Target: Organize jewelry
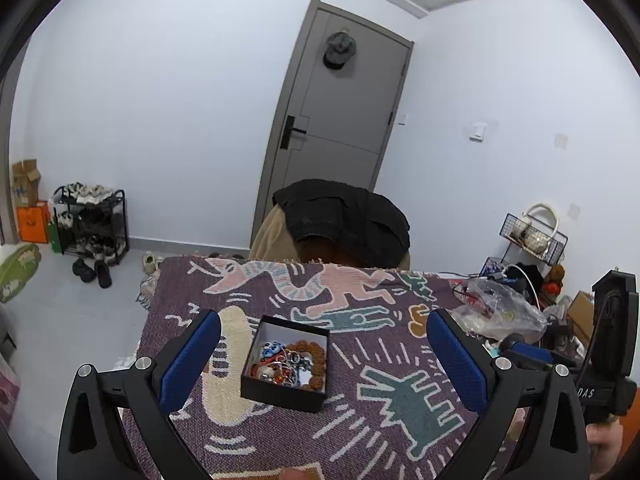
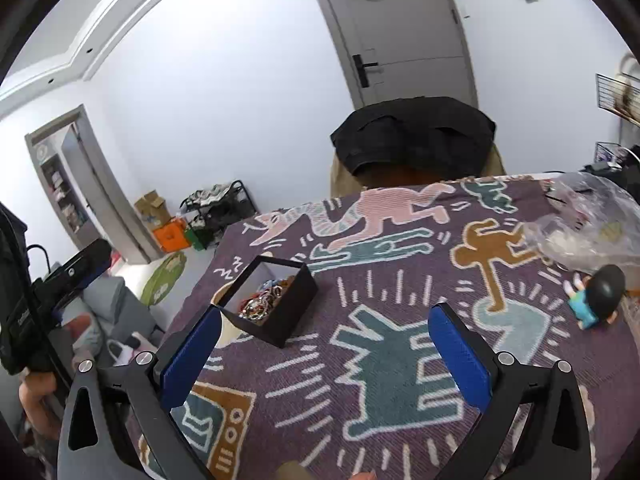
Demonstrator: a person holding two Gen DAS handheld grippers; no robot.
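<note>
A small black box (image 1: 282,391) with a white lining sits on the patterned purple cloth (image 1: 360,420). It holds a tangle of jewelry (image 1: 289,364): brown beads, silver chain, red and blue charms. My left gripper (image 1: 324,328) is open and empty, its blue pads either side of the box, held above it. In the right wrist view the box (image 2: 280,312) lies ahead and left, the jewelry (image 2: 264,300) showing inside. My right gripper (image 2: 325,322) is open and empty, above the cloth (image 2: 400,360), to the right of the box.
A small figurine (image 2: 598,296) stands at the cloth's right side. A crumpled clear plastic bag (image 1: 496,312) lies at the far right; it also shows in the right wrist view (image 2: 592,220). A chair with dark clothing (image 1: 344,220) stands behind the table. The other gripper (image 1: 608,352) shows at right.
</note>
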